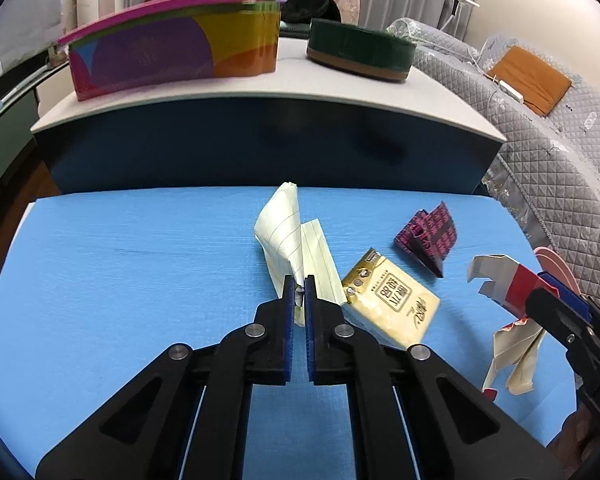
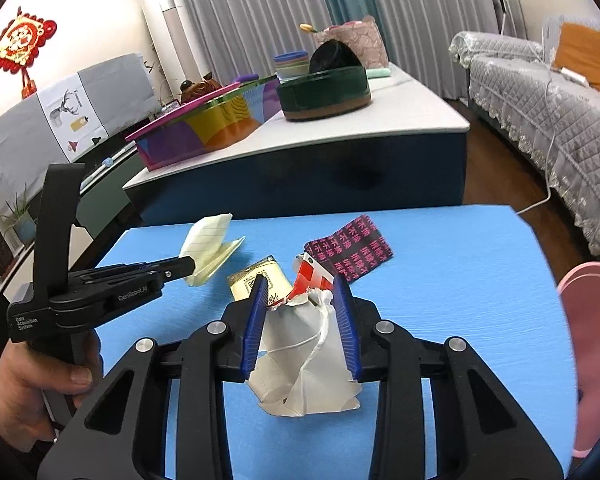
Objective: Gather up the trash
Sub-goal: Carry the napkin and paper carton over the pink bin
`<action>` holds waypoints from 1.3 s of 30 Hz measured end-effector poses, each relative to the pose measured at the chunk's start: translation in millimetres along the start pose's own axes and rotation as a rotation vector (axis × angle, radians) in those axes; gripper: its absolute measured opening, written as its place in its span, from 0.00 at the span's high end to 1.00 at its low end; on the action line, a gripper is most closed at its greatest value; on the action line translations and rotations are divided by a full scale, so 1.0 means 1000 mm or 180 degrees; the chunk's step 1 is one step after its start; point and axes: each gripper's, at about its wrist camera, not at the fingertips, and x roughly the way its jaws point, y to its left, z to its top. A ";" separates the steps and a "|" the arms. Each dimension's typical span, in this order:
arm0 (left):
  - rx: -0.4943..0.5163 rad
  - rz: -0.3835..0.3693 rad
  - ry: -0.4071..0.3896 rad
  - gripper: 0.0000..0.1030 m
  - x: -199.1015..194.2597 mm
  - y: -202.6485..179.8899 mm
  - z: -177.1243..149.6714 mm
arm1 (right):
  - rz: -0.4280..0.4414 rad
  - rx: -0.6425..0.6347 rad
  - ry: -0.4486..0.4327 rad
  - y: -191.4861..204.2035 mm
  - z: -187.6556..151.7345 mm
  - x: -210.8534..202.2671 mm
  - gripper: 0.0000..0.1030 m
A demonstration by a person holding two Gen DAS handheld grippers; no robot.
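Observation:
My left gripper [image 1: 299, 282] is shut on a folded piece of lined yellow paper [image 1: 286, 236] over the blue table [image 1: 140, 280]; it shows from the side in the right wrist view [image 2: 192, 266], with the paper [image 2: 210, 248] at its tips. My right gripper [image 2: 300, 284] is closed around a torn red and white carton [image 2: 304, 344], held above the table; the carton also shows in the left wrist view [image 1: 508, 280]. A yellow tissue pack [image 1: 392, 300] and a black and pink wrapper [image 1: 428, 240] lie on the table.
A pink bin [image 2: 592, 328] stands at the table's right edge. Behind is a white-topped counter [image 1: 260, 88] with a colourful box [image 1: 172, 52] and a dark green round tin [image 1: 360, 48]. A grey quilted sofa [image 1: 560, 140] is at the right.

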 end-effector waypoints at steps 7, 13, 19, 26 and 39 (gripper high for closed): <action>0.0023 -0.0071 -0.0160 0.96 -0.030 -0.009 -0.003 | -0.0141 -0.0079 -0.0128 0.004 0.014 -0.035 0.67; 0.0055 -0.0204 -0.0303 0.96 -0.057 -0.021 -0.010 | -0.0285 -0.0149 -0.0236 -0.001 0.022 -0.071 0.67; 0.0176 -0.0263 -0.0504 0.96 -0.088 -0.045 -0.021 | -0.0443 -0.0197 -0.0350 -0.016 0.032 -0.108 0.67; 0.0169 -0.0315 -0.0657 0.96 -0.110 -0.062 -0.036 | -0.0599 -0.0291 -0.0525 -0.038 0.054 -0.150 0.67; 0.0237 -0.0314 -0.0635 0.96 -0.120 -0.097 -0.060 | -0.0768 -0.0026 -0.0619 -0.092 0.030 -0.175 0.67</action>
